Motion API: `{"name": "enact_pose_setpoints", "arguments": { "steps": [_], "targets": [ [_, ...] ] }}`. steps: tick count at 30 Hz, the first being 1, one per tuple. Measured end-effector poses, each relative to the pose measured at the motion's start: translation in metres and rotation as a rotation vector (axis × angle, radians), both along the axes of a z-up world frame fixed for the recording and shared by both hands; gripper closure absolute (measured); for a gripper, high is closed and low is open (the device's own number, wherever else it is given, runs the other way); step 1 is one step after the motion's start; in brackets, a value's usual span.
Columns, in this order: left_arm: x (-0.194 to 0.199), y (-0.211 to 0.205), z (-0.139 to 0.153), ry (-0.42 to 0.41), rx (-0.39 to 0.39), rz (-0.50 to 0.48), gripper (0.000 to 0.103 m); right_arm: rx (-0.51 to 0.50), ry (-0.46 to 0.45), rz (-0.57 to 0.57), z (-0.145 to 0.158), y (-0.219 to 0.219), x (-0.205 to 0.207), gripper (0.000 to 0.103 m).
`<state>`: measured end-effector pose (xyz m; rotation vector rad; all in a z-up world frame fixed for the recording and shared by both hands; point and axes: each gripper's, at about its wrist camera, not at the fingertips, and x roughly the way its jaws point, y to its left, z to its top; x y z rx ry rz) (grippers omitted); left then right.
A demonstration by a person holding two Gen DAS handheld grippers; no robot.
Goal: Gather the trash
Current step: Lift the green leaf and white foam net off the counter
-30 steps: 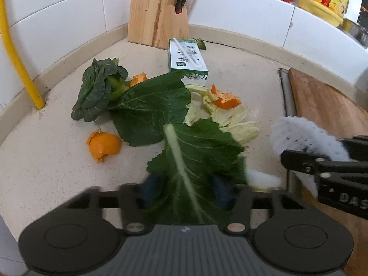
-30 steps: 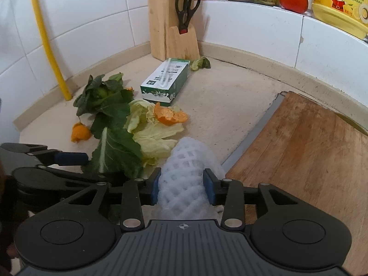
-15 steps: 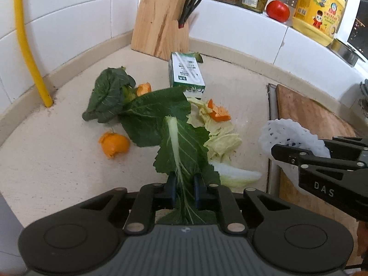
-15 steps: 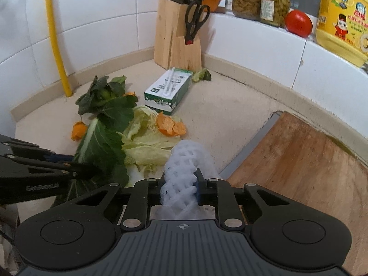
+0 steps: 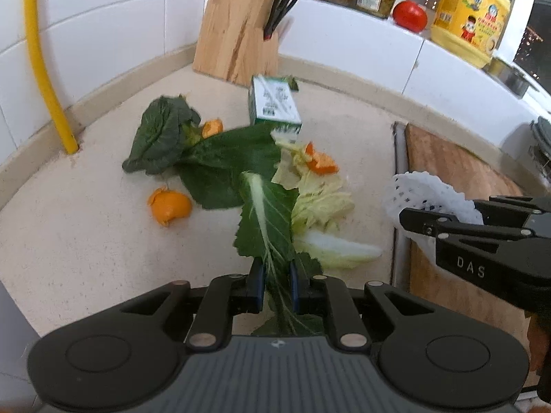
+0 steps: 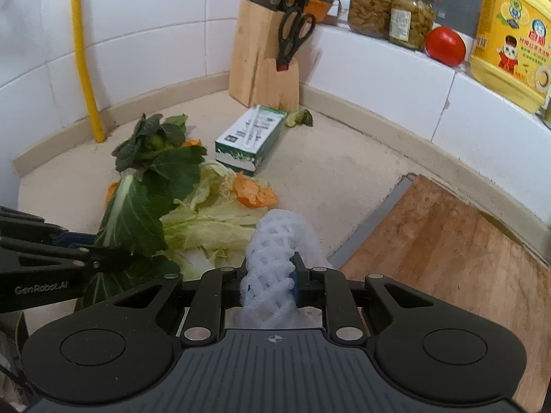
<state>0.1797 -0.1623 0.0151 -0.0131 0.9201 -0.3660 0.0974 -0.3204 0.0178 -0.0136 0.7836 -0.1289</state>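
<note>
The green leaf (image 5: 267, 220) is pinched at its stem end by the left gripper (image 5: 277, 284); its white midrib runs toward eleven o'clock, tip over the pale cabbage leaves (image 5: 323, 203). The white foam net (image 6: 275, 254), long axis pointing to twelve, is squeezed by the right gripper (image 6: 270, 275) beside the cutting board (image 6: 447, 258). A second ago both jaws stood wider; both have just been closing. The leaf seems slightly lifted off the counter (image 5: 86, 234).
</note>
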Motion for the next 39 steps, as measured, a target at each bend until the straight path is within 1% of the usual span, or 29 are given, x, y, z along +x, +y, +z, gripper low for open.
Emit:
{"name": "enact_pose_setpoints", "arguments": {
  "steps": [1, 4, 6, 7, 8, 9, 10, 12, 14, 15, 18, 21, 22, 24, 25, 26, 27, 28, 29, 30, 32, 34, 39],
  "targets": [
    [0.0, 0.001, -0.002, 0.007, 0.003, 0.003, 0.092, 0.004, 0.008, -0.006, -0.003, -0.001, 0.001, 0.075],
    [0.002, 0.003, -0.009, 0.022, 0.013, 0.015, 0.092, -0.008, 0.032, -0.016, -0.01, 0.0, 0.004, 0.062],
    [0.004, 0.003, -0.012, 0.034, 0.016, 0.015, 0.089, -0.016, 0.043, -0.01, -0.014, 0.0, 0.004, 0.062],
    [0.004, 0.003, -0.013, 0.043, 0.014, 0.015, 0.087, -0.018, 0.047, -0.008, -0.015, 0.001, 0.005, 0.058],
    [0.005, 0.003, -0.015, 0.052, 0.01, 0.017, 0.082, -0.022, 0.051, -0.004, -0.016, 0.001, 0.006, 0.053],
    [0.005, 0.004, -0.016, 0.062, 0.004, 0.02, 0.077, -0.024, 0.051, -0.003, -0.016, 0.002, 0.006, 0.049],
    [0.006, 0.004, -0.017, 0.069, 0.002, 0.021, 0.075, -0.027, 0.048, 0.0, -0.016, 0.002, 0.007, 0.044],
    [0.007, 0.002, -0.019, 0.079, 0.007, 0.023, 0.066, -0.031, 0.05, 0.008, -0.017, 0.002, 0.008, 0.043],
    [0.007, 0.001, -0.022, 0.086, 0.005, 0.024, 0.061, -0.035, 0.052, 0.014, -0.018, 0.002, 0.01, 0.035],
    [0.006, 0.001, -0.022, 0.082, 0.001, 0.022, 0.056, -0.035, 0.053, 0.018, -0.018, 0.002, 0.01, 0.033],
    [0.007, -0.001, -0.023, 0.075, 0.009, 0.024, 0.049, -0.038, 0.059, 0.032, -0.02, 0.004, 0.013, 0.033],
    [0.007, -0.001, -0.023, 0.062, 0.014, 0.034, 0.048, -0.051, 0.062, 0.048, -0.022, 0.008, 0.015, 0.033],
    [0.007, 0.0, -0.024, 0.056, 0.014, 0.038, 0.048, -0.054, 0.064, 0.056, -0.023, 0.009, 0.016, 0.034],
    [0.007, 0.0, -0.024, 0.047, 0.014, 0.044, 0.05, -0.053, 0.076, 0.072, -0.026, 0.011, 0.018, 0.04],
    [0.007, 0.0, -0.024, 0.044, 0.014, 0.046, 0.053, -0.048, 0.087, 0.081, -0.028, 0.012, 0.019, 0.048],
    [0.007, 0.0, -0.024, 0.041, 0.015, 0.046, 0.06, -0.044, 0.096, 0.086, -0.03, 0.012, 0.02, 0.054],
    [0.007, 0.0, -0.024, 0.038, 0.017, 0.045, 0.068, -0.052, 0.099, 0.087, -0.032, 0.014, 0.02, 0.055],
    [0.008, 0.001, -0.024, 0.039, 0.018, 0.046, 0.072, -0.066, 0.097, 0.091, -0.033, 0.015, 0.02, 0.058],
    [0.008, 0.002, -0.024, 0.044, 0.011, 0.049, 0.08, -0.076, 0.098, 0.095, -0.033, 0.016, 0.02, 0.063],
    [0.008, 0.003, -0.024, 0.054, -0.007, 0.054, 0.086, -0.076, 0.098, 0.099, -0.031, 0.017, 0.02, 0.065],
    [0.008, 0.006, -0.024, 0.069, -0.032, 0.061, 0.089, -0.086, 0.093, 0.105, -0.028, 0.018, 0.018, 0.076],
    [0.005, 0.007, -0.022, 0.061, -0.034, 0.061, 0.092, -0.1, 0.086, 0.108, -0.024, 0.021, 0.017, 0.08],
    [-0.002, 0.012, -0.012, 0.028, -0.051, 0.062, 0.093, -0.126, 0.061, 0.123, -0.013, 0.031, 0.01, 0.083]
  ]
}}
